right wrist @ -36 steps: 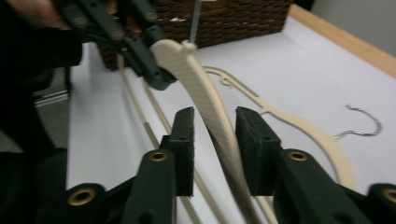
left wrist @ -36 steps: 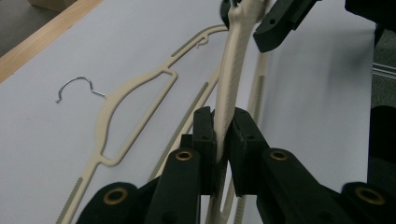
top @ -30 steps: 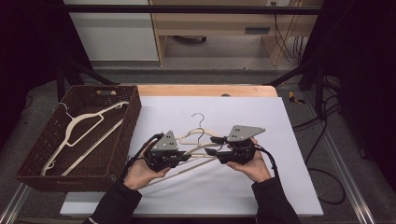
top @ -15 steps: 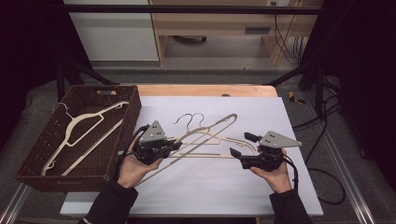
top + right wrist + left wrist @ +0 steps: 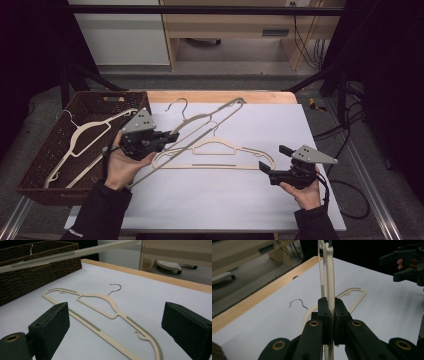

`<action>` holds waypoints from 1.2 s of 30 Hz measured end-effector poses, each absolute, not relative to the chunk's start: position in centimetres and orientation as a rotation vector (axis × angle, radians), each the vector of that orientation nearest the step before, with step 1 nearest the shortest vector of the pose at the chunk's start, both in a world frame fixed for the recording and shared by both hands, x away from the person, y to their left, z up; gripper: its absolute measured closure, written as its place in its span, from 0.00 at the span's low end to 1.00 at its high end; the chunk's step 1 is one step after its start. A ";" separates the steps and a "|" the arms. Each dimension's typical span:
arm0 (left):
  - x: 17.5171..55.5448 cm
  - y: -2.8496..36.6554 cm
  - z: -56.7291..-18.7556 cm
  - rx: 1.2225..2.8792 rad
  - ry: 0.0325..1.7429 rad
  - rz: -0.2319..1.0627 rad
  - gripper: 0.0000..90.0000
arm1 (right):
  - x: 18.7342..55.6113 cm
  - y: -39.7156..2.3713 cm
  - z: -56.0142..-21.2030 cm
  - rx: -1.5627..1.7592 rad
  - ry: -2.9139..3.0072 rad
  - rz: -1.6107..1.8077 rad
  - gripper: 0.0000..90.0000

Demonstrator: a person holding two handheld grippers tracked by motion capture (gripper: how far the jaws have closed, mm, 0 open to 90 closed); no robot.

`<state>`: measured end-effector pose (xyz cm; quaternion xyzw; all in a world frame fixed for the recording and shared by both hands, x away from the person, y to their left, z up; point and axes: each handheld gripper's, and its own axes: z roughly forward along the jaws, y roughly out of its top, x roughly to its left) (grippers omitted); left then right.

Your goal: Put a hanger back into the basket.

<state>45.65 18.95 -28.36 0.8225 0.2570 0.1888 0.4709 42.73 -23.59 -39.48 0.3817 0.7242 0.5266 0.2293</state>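
Note:
My left gripper point(image 5: 167, 137) is shut on a cream hanger point(image 5: 210, 120) and holds it tilted above the white table, its wire hook point(image 5: 177, 103) pointing away. In the left gripper view the pads point(image 5: 324, 312) pinch the hanger's thin arm point(image 5: 329, 277). A second cream hanger point(image 5: 215, 152) lies flat on the table. My right gripper point(image 5: 273, 158) stands by that hanger's right end; its jaws have just been opening and are open with nothing between them. The right gripper view has the flat hanger point(image 5: 100, 300) lying ahead of the wide pads point(image 5: 50, 325).
A dark wicker basket point(image 5: 107, 95) at the table's left edge holds more cream hangers point(image 5: 85, 140). The white table top point(image 5: 225, 200) ends in a wooden strip at the back. Cables trail off the right side.
My left gripper rose and moved left with one hanger. The right gripper moved to the right and opened, and the second hanger now lies flat on the table.

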 end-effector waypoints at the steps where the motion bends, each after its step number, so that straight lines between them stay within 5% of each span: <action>1: 45.7 19.4 -28.1 2.010 0.634 0.469 0.96 | 42.7 -23.6 -39.5 1.061 1.984 1.450 0.09; 16: 47.8 27.2 -25.4 1.963 0.719 0.535 0.96 | 42.6 -24.3 -39.5 1.095 1.963 1.441 0.07; 36: 49.5 35.5 -27.0 1.962 0.811 0.565 0.96 | 42.6 -24.2 -39.5 1.097 1.965 1.432 0.06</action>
